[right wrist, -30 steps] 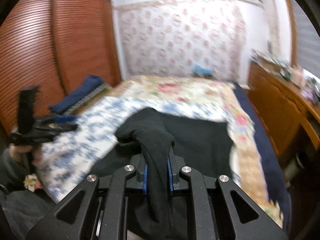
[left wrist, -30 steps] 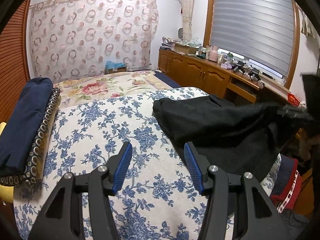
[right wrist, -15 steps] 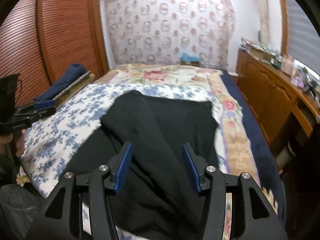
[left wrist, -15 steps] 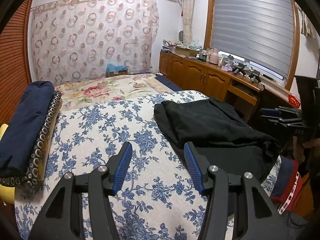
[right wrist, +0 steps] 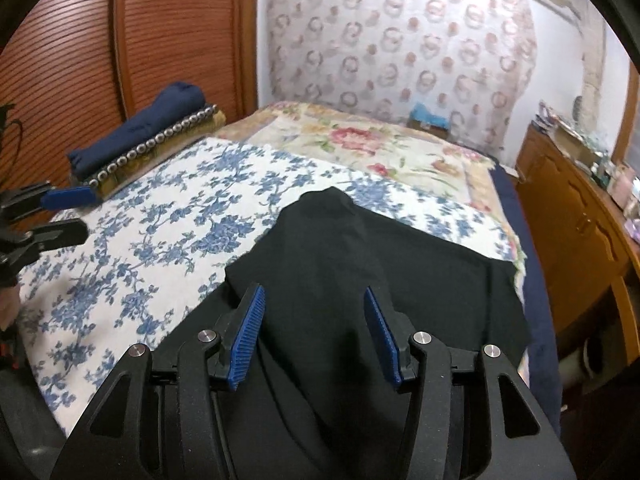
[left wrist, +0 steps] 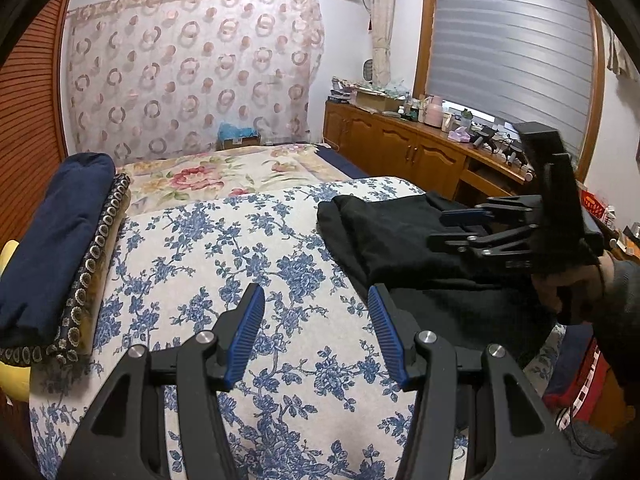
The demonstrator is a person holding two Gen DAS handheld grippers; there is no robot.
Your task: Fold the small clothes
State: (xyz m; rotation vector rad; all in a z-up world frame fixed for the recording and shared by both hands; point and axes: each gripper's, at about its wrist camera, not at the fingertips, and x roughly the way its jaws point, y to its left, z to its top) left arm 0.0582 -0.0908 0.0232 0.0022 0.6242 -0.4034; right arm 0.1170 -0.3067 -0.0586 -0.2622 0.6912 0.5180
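1. Left wrist view: my left hand-held gripper [left wrist: 316,330] hovers with its ribbed blue pads parted and nothing between them, over the blue-flowered bedspread [left wrist: 224,248]. The black garment [left wrist: 396,240], soft and matte, lies folded over itself at the bed's right side. My right hand-held gripper [left wrist: 460,226] is above it.
2. Right wrist view: the right jaws have just been opening; they stand apart over the garment's raised fold without pressing it. A navy roll [right wrist: 156,124] lies by the slatted wooden wall [right wrist: 80,52]; wooden cabinets [right wrist: 576,216] line the right.
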